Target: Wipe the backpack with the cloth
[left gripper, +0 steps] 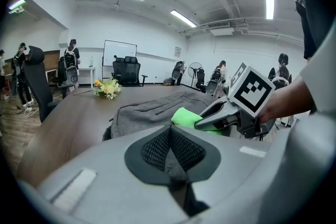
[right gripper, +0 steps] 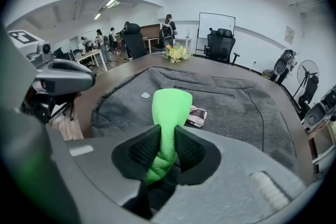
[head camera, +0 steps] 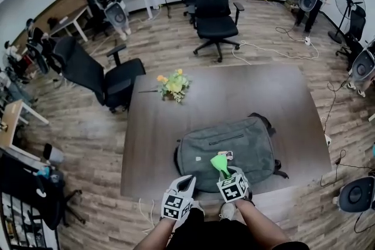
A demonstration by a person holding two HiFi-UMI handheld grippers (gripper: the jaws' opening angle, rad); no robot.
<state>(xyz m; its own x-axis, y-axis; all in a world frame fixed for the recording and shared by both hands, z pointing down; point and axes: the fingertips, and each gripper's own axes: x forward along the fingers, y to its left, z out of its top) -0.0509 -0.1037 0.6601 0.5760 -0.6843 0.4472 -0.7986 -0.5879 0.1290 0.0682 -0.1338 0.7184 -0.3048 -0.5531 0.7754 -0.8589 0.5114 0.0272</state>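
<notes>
Cloth (right gripper: 171, 105) in right tool (right gripper: 164, 153) over backpack (head camera: 249, 143); bare table (head camera: 228, 96) beyond, edge close.

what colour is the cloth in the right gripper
Bright green. The cloth shows best in the right gripper view, clamped in the right gripper.

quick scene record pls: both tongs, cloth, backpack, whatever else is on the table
left tongs: shut, nothing between them, held by the backpack's near edge
right tongs: shut on the green cloth, whose free end sticks out ahead
backpack: grey, lying flat at the near side of the table
cloth vs backpack: cloth is over the backpack's near part; contact cannot be told
other items: flowers on the table's far left part
</notes>
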